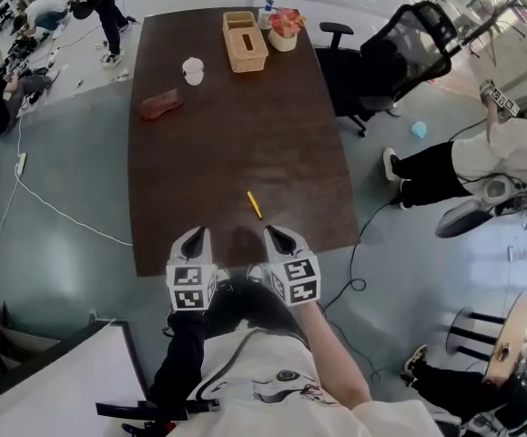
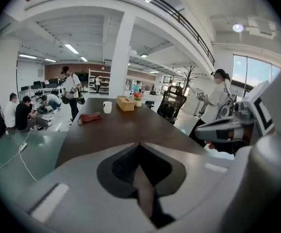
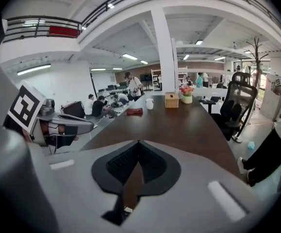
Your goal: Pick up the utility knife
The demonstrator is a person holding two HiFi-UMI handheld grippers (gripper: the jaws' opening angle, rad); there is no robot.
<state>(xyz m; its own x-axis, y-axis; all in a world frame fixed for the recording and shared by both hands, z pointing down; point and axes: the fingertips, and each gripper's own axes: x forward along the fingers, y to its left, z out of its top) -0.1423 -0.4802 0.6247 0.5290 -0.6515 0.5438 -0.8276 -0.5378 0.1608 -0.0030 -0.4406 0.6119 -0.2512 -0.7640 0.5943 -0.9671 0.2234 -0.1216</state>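
1. Jaws on the left gripper (image 2: 139,145) are pressed together at the tips. Nothing is held between them.
2. The right gripper (image 3: 138,143) looks the same. Its jaws are closed tight and hold nothing (only a small gap shows behind the tips, with brown wood seen through it).
3. Both grippers sit side by side over the near edge of the long dark table (image 1: 236,144). They point away from the person who holds them and tip downward.
4. The utility knife (image 1: 255,205) is thin and yellow. It lies flat on the table just ahead of the right gripper, a little toward the left gripper's side.
5. The knife is closer to the right gripper than to the left one. Neither gripper touches it.
6. Far ahead of both grippers, at the other end of the table, stands a wicker box (image 1: 245,41). A flower pot (image 1: 285,28) is right beside it, on the right gripper's side.
7. A white cup (image 1: 193,70) and a red-brown pouch (image 1: 161,105) lie ahead of the left gripper, well past the knife.
8. A black office chair (image 1: 400,57) stands off the table, far ahead on the right gripper's side.
9. A person in a white top (image 1: 491,148) is on the floor out past the right gripper.
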